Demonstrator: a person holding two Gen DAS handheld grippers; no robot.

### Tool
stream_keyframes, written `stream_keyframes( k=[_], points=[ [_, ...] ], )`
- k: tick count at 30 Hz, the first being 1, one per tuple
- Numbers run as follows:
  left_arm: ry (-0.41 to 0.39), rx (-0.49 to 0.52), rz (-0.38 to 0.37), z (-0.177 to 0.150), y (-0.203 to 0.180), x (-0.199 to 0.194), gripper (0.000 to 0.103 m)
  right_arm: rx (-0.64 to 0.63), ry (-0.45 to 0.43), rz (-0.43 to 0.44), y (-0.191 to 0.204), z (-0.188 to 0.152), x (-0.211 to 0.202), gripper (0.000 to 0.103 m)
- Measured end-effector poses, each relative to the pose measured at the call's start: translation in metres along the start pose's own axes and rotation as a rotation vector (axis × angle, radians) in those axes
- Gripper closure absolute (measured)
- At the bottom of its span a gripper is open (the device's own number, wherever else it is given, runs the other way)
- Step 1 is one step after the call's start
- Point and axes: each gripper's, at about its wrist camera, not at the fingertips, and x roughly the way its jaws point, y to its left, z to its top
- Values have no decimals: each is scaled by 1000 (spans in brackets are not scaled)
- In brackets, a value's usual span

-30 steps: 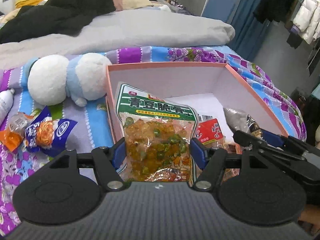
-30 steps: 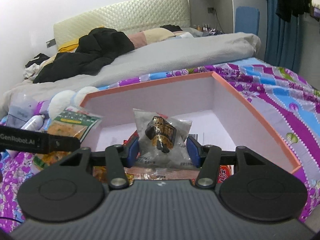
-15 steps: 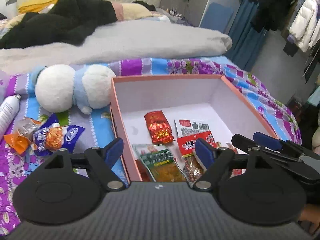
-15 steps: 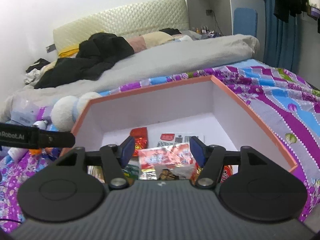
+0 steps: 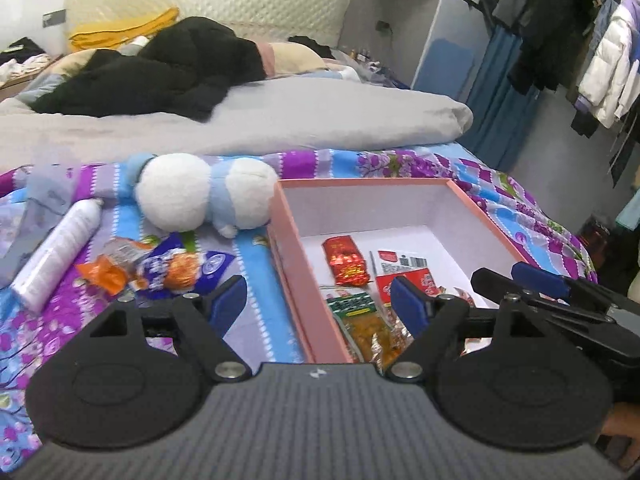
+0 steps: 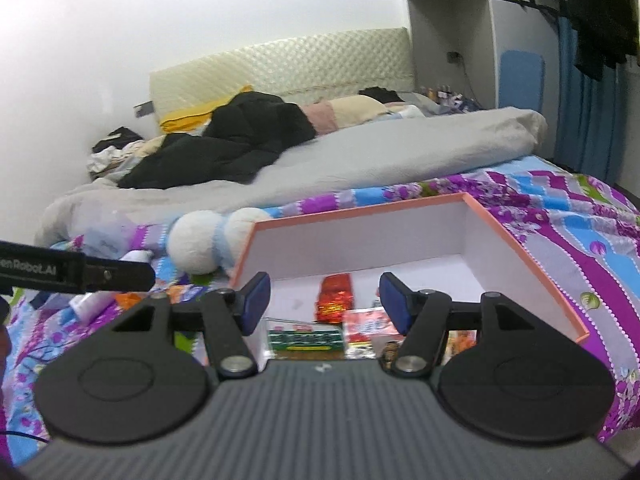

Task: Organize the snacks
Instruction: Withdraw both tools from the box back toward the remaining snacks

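The snacks lie in the near end of the pink box (image 5: pixel 294 256) on the bed: a red foil packet (image 5: pixel 346 261), a green-topped pea bag (image 5: pixel 358 314) and a red-and-white packet (image 5: pixel 412 278), while a blue wrapper (image 5: pixel 180 266) and an orange one (image 5: pixel 106 276) sit outside on the purple quilt (image 5: pixel 248 264). My left gripper (image 5: pixel 318 304) hangs over the box's left wall with jaws apart and empty. My right gripper (image 6: pixel 325 300) hovers above the near packets, jaws likewise spread, with a plush toy (image 5: pixel 204 194) and a white bottle (image 5: pixel 60 252) off to the left.

Ahead of the black, blue-padded left gripper (image 5: pixel 318 300): a pink box (image 5: pixel 294 264) with white inside, a red foil packet (image 5: pixel 346 262), a green-topped snack bag (image 5: pixel 354 306); to its left a white-and-blue plush (image 5: pixel 200 194) on a purple-blue floral bedsheet (image 5: pixel 256 264)
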Motion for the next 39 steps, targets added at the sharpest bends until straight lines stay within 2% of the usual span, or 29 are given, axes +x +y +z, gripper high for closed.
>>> stream_keyframes(
  k=[15, 25, 31, 39],
  points=[
    [-19, -74, 47, -45, 47, -65, 21, -57, 2, 88, 55, -21, -29, 40],
    [-31, -95, 73, -67, 60, -97, 21, -76, 19, 121, 76, -40, -51, 40],
    [-13, -99, 92, -88, 66, -110, 20, -92, 45, 140, 88, -52, -62, 40],
    [19, -141, 104, -106, 81, -106, 20, -112, 85, 162, 101, -63, -57, 40]
  ],
)
